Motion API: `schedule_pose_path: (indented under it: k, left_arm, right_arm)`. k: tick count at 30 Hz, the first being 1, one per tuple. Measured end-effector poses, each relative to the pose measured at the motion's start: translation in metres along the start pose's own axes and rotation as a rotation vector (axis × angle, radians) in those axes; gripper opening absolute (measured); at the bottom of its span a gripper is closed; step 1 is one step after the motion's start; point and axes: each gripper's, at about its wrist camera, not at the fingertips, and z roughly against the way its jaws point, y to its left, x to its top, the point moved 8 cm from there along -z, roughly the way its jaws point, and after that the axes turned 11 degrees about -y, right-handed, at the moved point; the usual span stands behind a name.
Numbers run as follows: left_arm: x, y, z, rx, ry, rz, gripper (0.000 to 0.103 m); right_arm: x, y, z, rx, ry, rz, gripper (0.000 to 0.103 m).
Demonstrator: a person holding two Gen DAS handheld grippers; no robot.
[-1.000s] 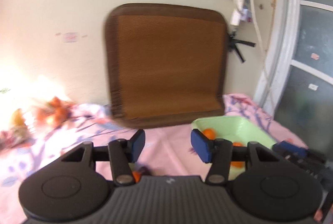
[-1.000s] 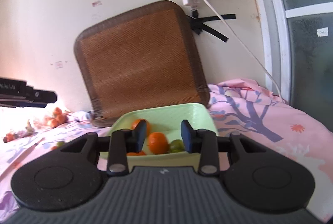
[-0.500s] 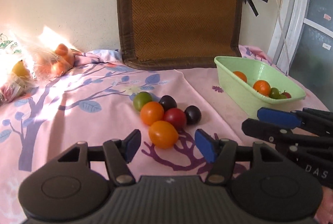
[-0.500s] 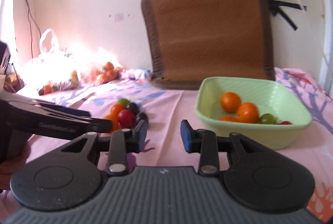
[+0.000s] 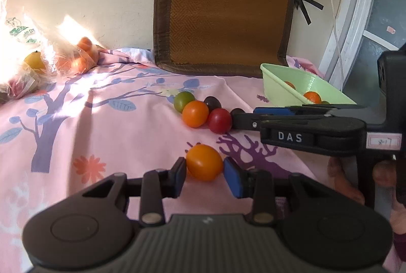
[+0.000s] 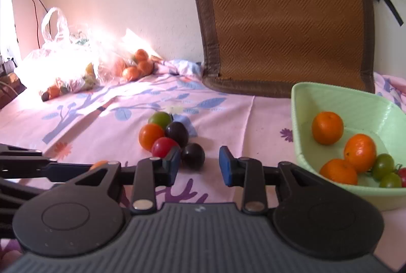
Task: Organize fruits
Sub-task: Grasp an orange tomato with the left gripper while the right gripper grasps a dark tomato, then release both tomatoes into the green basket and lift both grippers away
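An orange tomato (image 5: 204, 166) lies on the pink cloth between the pads of my left gripper (image 5: 205, 175), which is open around it. Behind it sits a cluster: a green fruit (image 5: 184, 100), an orange one (image 5: 195, 113), a red one (image 5: 219, 120) and dark plums (image 5: 212, 102). My right gripper (image 6: 200, 167) is open, with a dark plum (image 6: 193, 155) just ahead of its left pad. The light green basin (image 6: 330, 98) at the right holds oranges (image 6: 327, 128) and small green tomatoes (image 6: 383, 164).
A brown woven mat (image 5: 223, 9) leans on the wall behind. Plastic bags of fruit (image 6: 66, 70) lie at the far left. The right gripper's body (image 5: 304, 131) reaches across the left wrist view. A white cable (image 5: 335, 19) hangs by the door frame.
Both grippers came down and forward to the fruit cluster. The orange tomato now lies between my left gripper's pads; the dark plum is at my right gripper's tips.
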Motion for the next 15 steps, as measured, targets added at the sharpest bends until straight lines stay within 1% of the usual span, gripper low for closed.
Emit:
schedule_pose_path:
  k: [3, 6, 9, 12, 15]
  left_arm:
    - [0.0, -0.002, -0.003, 0.003, -0.011, -0.012, 0.034]
    - [0.0, -0.004, -0.006, -0.003, -0.006, -0.008, 0.034]
    - [0.001, -0.001, -0.005, -0.009, -0.012, 0.009, 0.034]
    - [0.0, 0.0, -0.003, -0.001, -0.017, 0.013, 0.034]
    - [-0.002, -0.006, 0.003, -0.01, -0.018, 0.011, 0.033]
  right_arm:
    - [0.0, 0.0, -0.004, -0.001, 0.007, 0.0, 0.036]
    - [-0.001, 0.001, -0.006, 0.016, 0.022, -0.003, 0.036]
    - [-0.003, 0.007, -0.009, 0.065, 0.041, 0.001, 0.023]
    - [-0.001, 0.01, -0.003, 0.032, 0.016, 0.034, 0.023]
    - [-0.001, 0.007, 0.011, 0.016, -0.002, 0.005, 0.023]
